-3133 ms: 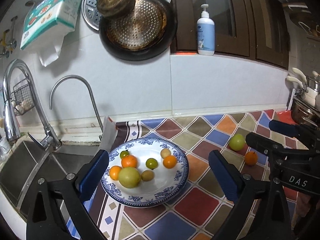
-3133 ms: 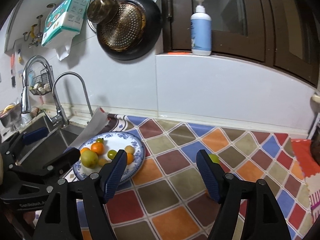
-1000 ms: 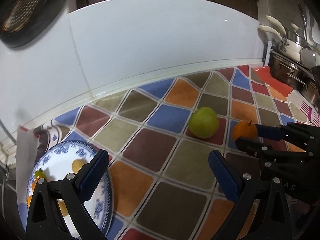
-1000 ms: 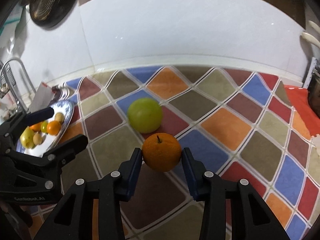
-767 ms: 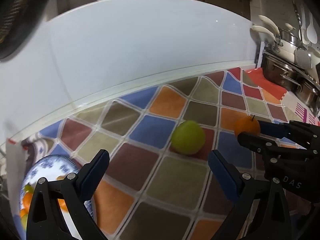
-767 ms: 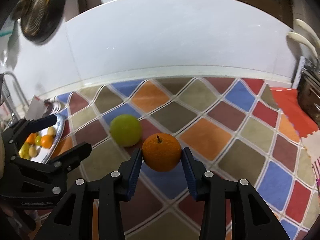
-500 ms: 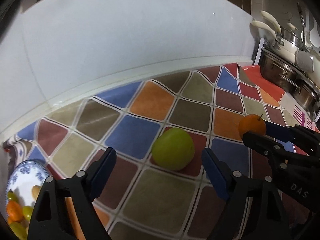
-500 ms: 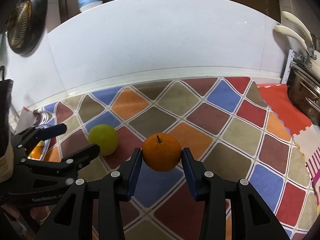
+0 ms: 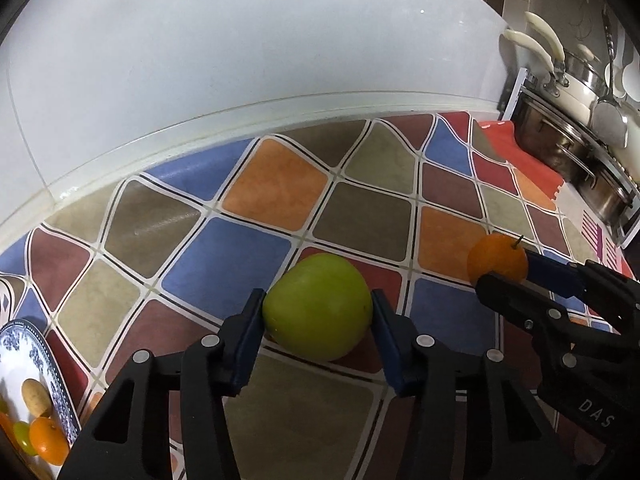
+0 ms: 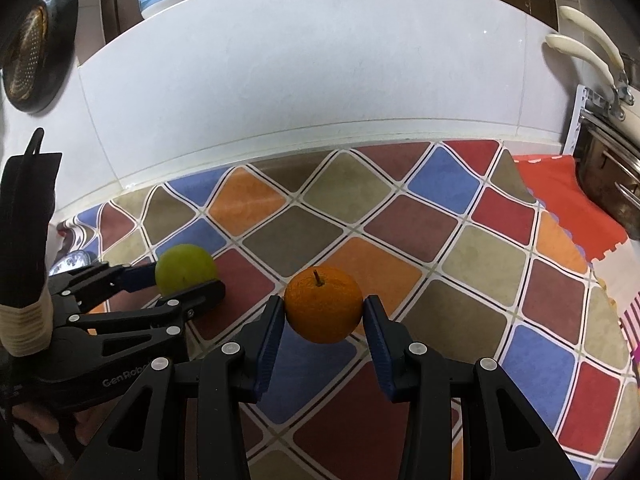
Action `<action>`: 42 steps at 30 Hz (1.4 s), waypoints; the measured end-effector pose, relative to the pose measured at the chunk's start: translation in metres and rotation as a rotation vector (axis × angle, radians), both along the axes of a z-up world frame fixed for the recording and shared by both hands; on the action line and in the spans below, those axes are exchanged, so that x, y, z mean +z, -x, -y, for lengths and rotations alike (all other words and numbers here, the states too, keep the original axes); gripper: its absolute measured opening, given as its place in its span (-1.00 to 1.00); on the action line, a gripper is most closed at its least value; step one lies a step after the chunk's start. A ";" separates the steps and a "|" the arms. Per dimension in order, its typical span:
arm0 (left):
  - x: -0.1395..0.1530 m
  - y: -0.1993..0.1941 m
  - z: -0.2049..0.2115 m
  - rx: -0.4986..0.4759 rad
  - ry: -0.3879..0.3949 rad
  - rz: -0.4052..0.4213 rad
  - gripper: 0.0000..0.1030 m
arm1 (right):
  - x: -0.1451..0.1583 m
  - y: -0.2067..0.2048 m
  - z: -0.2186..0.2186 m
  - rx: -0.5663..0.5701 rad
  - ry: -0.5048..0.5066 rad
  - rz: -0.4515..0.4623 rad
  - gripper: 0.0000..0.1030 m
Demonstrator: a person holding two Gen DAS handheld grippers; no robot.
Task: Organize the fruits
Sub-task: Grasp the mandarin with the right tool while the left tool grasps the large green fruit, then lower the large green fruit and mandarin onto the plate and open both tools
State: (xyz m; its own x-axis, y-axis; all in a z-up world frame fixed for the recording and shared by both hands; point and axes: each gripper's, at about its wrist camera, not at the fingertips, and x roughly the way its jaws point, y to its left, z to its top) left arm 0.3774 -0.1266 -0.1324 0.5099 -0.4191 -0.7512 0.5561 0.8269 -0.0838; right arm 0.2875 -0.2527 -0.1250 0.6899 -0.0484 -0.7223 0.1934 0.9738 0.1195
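Fruits (image 9: 318,307) (image 10: 323,304) (one clamped per hand-held gripper (image 9: 318,322) (image 10: 323,316)) above checkered counter (image 9: 276,196), white backsplash (image 9: 240,40).

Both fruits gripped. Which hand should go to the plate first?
Left. Its gripper, whose fingers have just been closing, now pinches the green apple, and the blue-patterned plate sits just at its left. The right gripper holds the orange farther away.

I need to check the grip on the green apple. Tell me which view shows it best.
The left wrist view: the green apple fills the centre between the left tongs, which have just been closing onto it. The right wrist view shows it small at the left, partly behind a finger.
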 end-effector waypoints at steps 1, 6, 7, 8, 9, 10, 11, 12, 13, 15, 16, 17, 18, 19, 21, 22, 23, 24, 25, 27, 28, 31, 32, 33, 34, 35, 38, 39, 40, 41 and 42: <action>0.000 0.000 0.000 0.001 0.003 -0.001 -0.02 | 0.000 0.000 0.000 0.001 0.000 0.000 -0.19; 0.004 0.003 -0.005 0.017 0.006 0.006 -0.02 | 0.001 0.001 -0.002 0.005 0.003 0.004 -0.19; 0.006 0.004 -0.006 0.022 0.010 0.006 -0.02 | 0.002 0.001 -0.003 0.006 0.004 0.007 -0.19; 0.008 0.005 -0.008 0.027 0.012 0.007 -0.02 | 0.003 0.002 -0.004 0.009 0.005 0.010 -0.19; 0.012 0.008 -0.011 0.034 0.019 0.012 -0.02 | 0.005 0.002 -0.004 0.011 0.006 0.014 -0.19; 0.014 0.010 -0.013 0.037 0.021 0.017 -0.02 | 0.007 0.003 -0.005 0.013 0.005 0.018 -0.19; 0.017 0.012 -0.015 0.040 0.020 0.022 -0.02 | 0.009 0.005 -0.007 0.015 0.004 0.021 -0.19; 0.021 0.016 -0.020 0.046 0.022 0.033 -0.02 | 0.012 0.006 -0.008 0.019 0.004 0.026 -0.19; 0.025 0.019 -0.023 0.050 0.026 0.042 -0.02 | 0.014 0.008 -0.010 0.024 0.004 0.032 -0.19; 0.032 0.026 -0.031 0.061 0.033 0.055 -0.02 | 0.019 0.010 -0.014 0.036 0.004 0.040 -0.19; 0.035 0.029 -0.035 0.068 0.037 0.060 -0.02 | 0.022 0.011 -0.017 0.045 0.007 0.045 -0.19; 0.039 0.032 -0.038 0.076 0.040 0.065 -0.02 | 0.025 0.012 -0.019 0.052 0.007 0.049 -0.19; 0.042 0.035 -0.043 0.084 0.047 0.070 -0.02 | 0.028 0.014 -0.023 0.063 0.007 0.055 -0.19; 0.047 0.039 -0.049 0.096 0.051 0.076 -0.02 | 0.030 0.015 -0.026 0.070 0.007 0.060 -0.19; 0.054 0.045 -0.059 0.112 0.058 0.086 -0.02 | 0.037 0.019 -0.033 0.090 0.006 0.076 -0.19; 0.057 0.048 -0.063 0.119 0.061 0.090 -0.02 | 0.040 0.020 -0.036 0.099 0.005 0.082 -0.19; 0.059 0.051 -0.066 0.125 0.062 0.094 -0.02 | 0.043 0.022 -0.040 0.110 0.004 0.089 -0.19; 0.061 0.053 -0.071 0.134 0.065 0.098 -0.02 | 0.047 0.023 -0.044 0.119 0.004 0.096 -0.19; 0.065 0.056 -0.077 0.145 0.069 0.104 -0.02 | 0.050 0.024 -0.048 0.130 0.003 0.102 -0.19; 0.069 0.061 -0.086 0.163 0.073 0.113 -0.02 | 0.056 0.027 -0.058 0.156 0.006 0.113 -0.19; 0.072 0.064 -0.092 0.174 0.074 0.120 -0.02 | 0.058 0.027 -0.062 0.167 0.007 0.117 -0.19; 0.079 0.070 -0.108 0.205 0.078 0.136 -0.02 | 0.064 0.028 -0.077 0.203 0.010 0.129 -0.19; 0.080 0.072 -0.112 0.214 0.079 0.139 -0.02 | 0.066 0.028 -0.083 0.218 0.010 0.133 -0.19; 0.081 0.074 -0.118 0.223 0.078 0.143 -0.02 | 0.068 0.028 -0.088 0.230 0.008 0.136 -0.19; 0.083 0.076 -0.126 0.233 0.075 0.149 -0.02 | 0.070 0.027 -0.091 0.239 0.008 0.139 -0.19; 0.084 0.077 -0.129 0.241 0.073 0.152 -0.02 | 0.071 0.027 -0.097 0.253 0.008 0.141 -0.19; 0.086 0.079 -0.147 0.277 0.065 0.161 -0.02 | 0.074 0.023 -0.113 0.292 0.004 0.146 -0.19; 0.086 0.079 -0.154 0.288 0.061 0.162 -0.02 | 0.074 0.022 -0.119 0.307 0.002 0.146 -0.19; 0.086 0.079 -0.159 0.296 0.059 0.162 -0.02 | 0.074 0.020 -0.124 0.318 -0.001 0.146 -0.19; 0.086 0.079 -0.164 0.304 0.056 0.162 -0.02 | 0.074 0.018 -0.131 0.334 -0.006 0.146 -0.19; 0.085 0.079 -0.170 0.313 0.052 0.164 -0.02 | 0.074 0.015 -0.137 0.350 -0.009 0.144 -0.19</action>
State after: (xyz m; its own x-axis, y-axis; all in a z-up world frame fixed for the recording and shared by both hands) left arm 0.2988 0.0432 -0.0470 0.7315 -0.2590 -0.6307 0.2861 0.9563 -0.0609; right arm 0.2723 -0.1157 -0.0506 0.7577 0.2146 -0.6163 -0.1704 0.9767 0.1306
